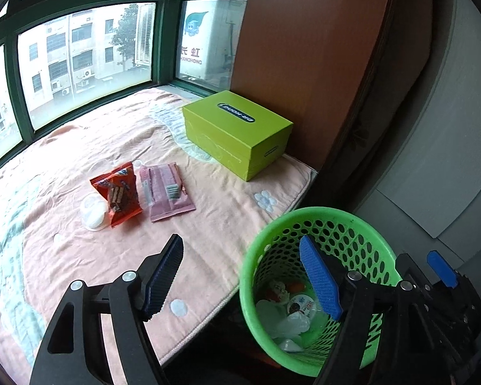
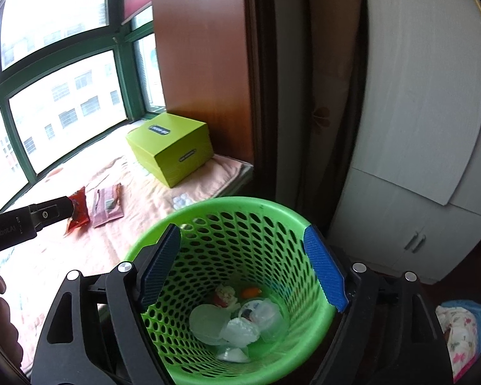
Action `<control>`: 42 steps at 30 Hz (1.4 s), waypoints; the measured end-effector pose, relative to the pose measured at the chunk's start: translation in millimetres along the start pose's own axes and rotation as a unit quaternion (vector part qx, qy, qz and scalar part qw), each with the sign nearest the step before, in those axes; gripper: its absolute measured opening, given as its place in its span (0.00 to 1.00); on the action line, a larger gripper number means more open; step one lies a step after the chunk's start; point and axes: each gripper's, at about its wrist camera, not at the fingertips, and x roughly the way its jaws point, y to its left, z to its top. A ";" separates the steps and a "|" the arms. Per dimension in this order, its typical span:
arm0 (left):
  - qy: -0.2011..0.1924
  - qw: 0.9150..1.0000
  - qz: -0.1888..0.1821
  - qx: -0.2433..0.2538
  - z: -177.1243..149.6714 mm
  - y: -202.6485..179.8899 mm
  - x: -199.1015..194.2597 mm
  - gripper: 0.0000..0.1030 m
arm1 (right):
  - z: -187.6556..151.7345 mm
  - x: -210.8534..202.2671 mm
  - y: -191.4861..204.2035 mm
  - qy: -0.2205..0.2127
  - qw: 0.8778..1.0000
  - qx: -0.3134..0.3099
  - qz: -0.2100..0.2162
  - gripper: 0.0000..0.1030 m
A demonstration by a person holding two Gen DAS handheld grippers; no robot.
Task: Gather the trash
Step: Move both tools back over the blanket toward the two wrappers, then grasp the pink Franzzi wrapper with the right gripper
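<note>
Left wrist: two wrappers (image 1: 144, 192), one cup (image 1: 93, 212).

Both views are lit by flat daylight from the windows (image 1: 86, 54); the panes are blown out to near white in the right wrist view. Straight frames are bowed by fisheye distortion, corners are vignetted black, and only soft, faint shadows are cast on the blanket (image 1: 208, 224).

wrappers (image 1: 144, 192) on blanket (image 1: 224, 224), box (image 1: 237, 133) behind, basket (image 1: 272, 256) right

Perforated glossy plastic basket (image 2: 227, 224); soft cloth blanket (image 1: 208, 224); glossy foil wrappers (image 1: 120, 192).
</note>
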 end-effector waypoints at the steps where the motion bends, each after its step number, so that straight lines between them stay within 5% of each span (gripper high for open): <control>1: -0.001 1.000 0.004 -0.004 0.9 5.8 -0.6 0.70 | 1.2 2.0 4.4 0.001 1.000 -0.003 0.005 0.77; 21: -0.017 0.986 0.116 -0.121 8.7 154.3 -16.5 0.70 | 24.6 61.1 117.7 0.046 0.990 -0.071 0.114 0.77; 42: 0.000 0.972 0.159 -0.172 -0.3 224.4 -5.2 0.70 | 39.3 163.2 227.7 0.124 0.968 -0.144 0.166 0.77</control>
